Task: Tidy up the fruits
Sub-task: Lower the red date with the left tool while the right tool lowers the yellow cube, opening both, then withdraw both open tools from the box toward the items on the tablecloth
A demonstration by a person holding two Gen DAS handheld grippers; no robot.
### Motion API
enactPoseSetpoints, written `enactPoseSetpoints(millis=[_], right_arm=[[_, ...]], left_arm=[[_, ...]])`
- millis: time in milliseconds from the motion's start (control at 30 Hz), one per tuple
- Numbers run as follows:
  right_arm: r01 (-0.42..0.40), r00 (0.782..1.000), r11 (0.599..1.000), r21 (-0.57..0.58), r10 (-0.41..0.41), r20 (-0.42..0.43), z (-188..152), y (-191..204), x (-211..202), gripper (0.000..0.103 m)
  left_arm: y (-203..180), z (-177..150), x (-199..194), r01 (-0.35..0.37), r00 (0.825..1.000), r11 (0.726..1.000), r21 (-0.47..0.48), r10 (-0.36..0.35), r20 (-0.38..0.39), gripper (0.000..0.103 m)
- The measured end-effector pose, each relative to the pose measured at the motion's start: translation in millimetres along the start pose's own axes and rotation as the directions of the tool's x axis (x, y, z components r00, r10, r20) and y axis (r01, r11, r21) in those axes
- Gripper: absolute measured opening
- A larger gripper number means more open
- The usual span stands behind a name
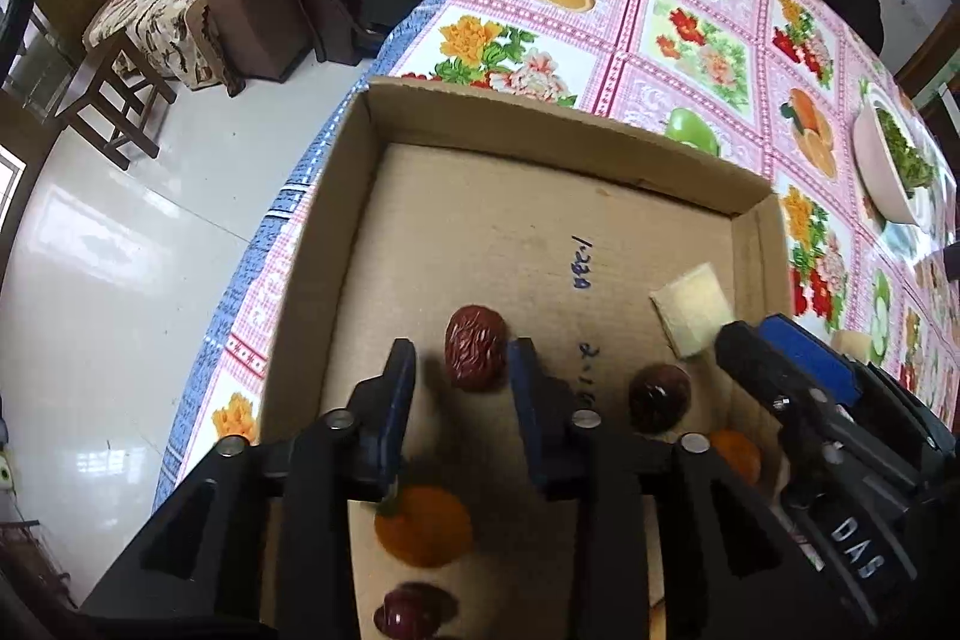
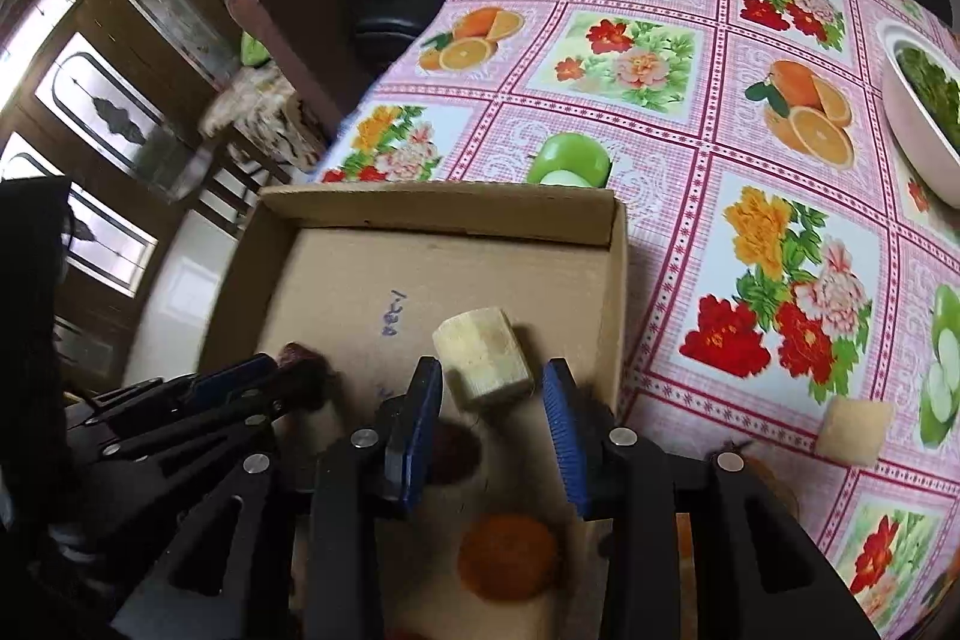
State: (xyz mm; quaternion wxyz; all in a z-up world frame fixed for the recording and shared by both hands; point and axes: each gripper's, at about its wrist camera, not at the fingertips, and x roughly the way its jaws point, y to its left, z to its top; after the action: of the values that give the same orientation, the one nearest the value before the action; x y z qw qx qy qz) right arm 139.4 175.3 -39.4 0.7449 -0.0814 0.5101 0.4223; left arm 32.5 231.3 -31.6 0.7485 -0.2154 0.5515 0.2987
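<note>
A shallow cardboard box (image 1: 540, 115) lies at the table's left edge. My left gripper (image 1: 462, 370) points down into it, open, with a wrinkled red date (image 1: 474, 346) lying on the box floor between its fingertips. My right gripper (image 2: 492, 388) hovers over the box's right side, jaws slightly apart around a pale cube (image 2: 483, 361) that rests on the floor; I see a thin gap at the right pad. Inside the box are also a second date (image 1: 660, 397), a third date (image 1: 411, 610) and two small orange fruits (image 1: 423, 526) (image 2: 509, 556).
Another pale cube (image 2: 855, 430) sits on the fruit-print tablecloth right of the box. A white bowl of greens (image 2: 924, 112) stands at the far right. Beyond the left table edge are tiled floor, a wooden stool (image 1: 114, 100) and armchairs.
</note>
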Motion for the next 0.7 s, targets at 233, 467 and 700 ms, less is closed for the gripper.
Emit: enactPoseSetpoints(millis=[233,467,700], right_arm=[[-0.058,0.997,0.996,0.072,0.054,0.056,-13.2,-24.5,-43.4,0.041],[-0.052,0.994,0.984,0.170,0.034,0.108,-46.5,-68.7,-91.7,0.042],[0.012,0.993,0.954,0.300,-0.047,0.110,-89.2,-124.1,-124.7,0.042]], left_arm=[[-2.1,-10.0,-29.7,-0.005,0.999,1.000,-0.019,0.006,0.045,0.034],[-20.8,-19.2,-54.2,0.018,0.997,1.000,0.003,-0.018,0.074,0.034],[-54.9,-28.0,-63.0,0.053,0.996,0.997,0.056,-0.058,0.073,0.034]])
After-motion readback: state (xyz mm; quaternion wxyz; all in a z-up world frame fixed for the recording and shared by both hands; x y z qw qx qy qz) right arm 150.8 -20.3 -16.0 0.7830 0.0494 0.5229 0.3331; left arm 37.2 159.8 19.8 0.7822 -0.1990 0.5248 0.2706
